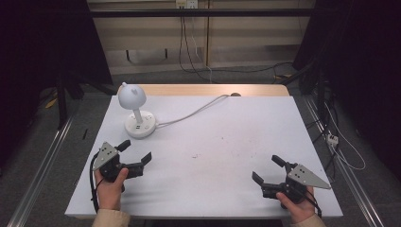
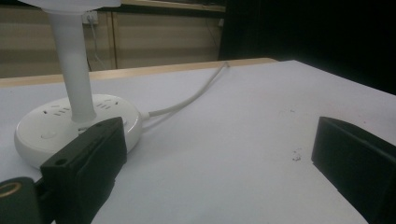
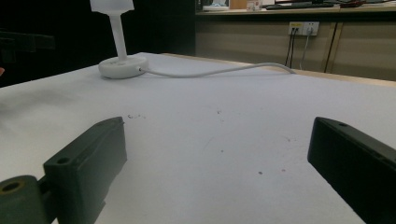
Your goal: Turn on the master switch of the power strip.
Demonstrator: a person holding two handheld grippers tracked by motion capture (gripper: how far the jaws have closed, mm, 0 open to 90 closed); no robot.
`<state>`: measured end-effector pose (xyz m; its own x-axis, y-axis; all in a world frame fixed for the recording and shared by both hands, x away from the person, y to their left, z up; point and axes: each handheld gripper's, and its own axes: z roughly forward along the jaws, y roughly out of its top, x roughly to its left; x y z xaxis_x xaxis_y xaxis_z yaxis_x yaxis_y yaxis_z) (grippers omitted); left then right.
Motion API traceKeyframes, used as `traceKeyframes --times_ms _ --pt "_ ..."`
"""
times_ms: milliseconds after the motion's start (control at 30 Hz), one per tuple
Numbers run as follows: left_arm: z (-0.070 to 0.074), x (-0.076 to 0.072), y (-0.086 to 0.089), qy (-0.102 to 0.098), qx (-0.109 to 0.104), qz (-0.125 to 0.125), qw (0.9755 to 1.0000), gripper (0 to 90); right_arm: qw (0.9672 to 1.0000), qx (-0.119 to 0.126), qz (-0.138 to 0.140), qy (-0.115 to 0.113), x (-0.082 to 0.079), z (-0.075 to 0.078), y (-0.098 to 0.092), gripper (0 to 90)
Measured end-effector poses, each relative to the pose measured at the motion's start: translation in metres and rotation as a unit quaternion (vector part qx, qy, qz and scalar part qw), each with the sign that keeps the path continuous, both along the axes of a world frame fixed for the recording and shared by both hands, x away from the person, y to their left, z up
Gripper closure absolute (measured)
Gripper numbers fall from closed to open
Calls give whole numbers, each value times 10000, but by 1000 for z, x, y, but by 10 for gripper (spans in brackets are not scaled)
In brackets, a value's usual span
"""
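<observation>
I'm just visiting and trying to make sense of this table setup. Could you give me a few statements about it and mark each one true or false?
1. The small white desk lamp with a round socket base stands on the left half of the white table. True.
2. The left gripper is clamped on the lamp. False: it is open and apart from the lamp, holding nothing.
3. A white cable runs from the lamp's base toward the table's far edge. True.
4. The right gripper holds a cup. False: it is open and empty.
5. The lamp lies tipped on its side. False: it stands upright.
</observation>
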<state>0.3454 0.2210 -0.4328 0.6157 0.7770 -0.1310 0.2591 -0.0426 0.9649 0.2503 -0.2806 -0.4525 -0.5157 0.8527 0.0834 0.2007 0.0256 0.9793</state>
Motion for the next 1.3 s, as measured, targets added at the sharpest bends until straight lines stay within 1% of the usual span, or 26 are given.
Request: traceKeyframes --times_ms 100,300,333,400,567,667,800,1100,1200,1300 --pt "0 2 -1 24 11 33 10000 31 10000 -13 0 -2 0 0 0 39" --pt "1 9 -3 117 -5 180 9998 32 10000 -64 23 -15 0 0 0 39" --pt "1 10 -2 112 19 192 9998 32 10000 -65 23 -13 0 0 0 39" --pt "0 14 -4 165 6 227 9996 32 10000 -59 25 -16 0 0 -1 39" --pt "-1 17 -4 177 68 225 9996 32 10000 -45 21 -23 1 0 0 39" --pt "0 19 -4 168 71 263 9995 32 10000 -52 18 -25 2 0 0 39" --pt "0 24 -7 189 143 310 9992 38 10000 -43 25 -35 2 0 0 40" --pt "2 32 -10 162 126 324 9993 50 10000 -23 20 -34 2 0 0 40" --pt "3 35 -11 158 89 342 9993 52 10000 -16 13 -32 2 1 0 40" --pt "2 37 -12 177 125 336 9992 60 10000 -23 5 -43 2 1 -1 40"
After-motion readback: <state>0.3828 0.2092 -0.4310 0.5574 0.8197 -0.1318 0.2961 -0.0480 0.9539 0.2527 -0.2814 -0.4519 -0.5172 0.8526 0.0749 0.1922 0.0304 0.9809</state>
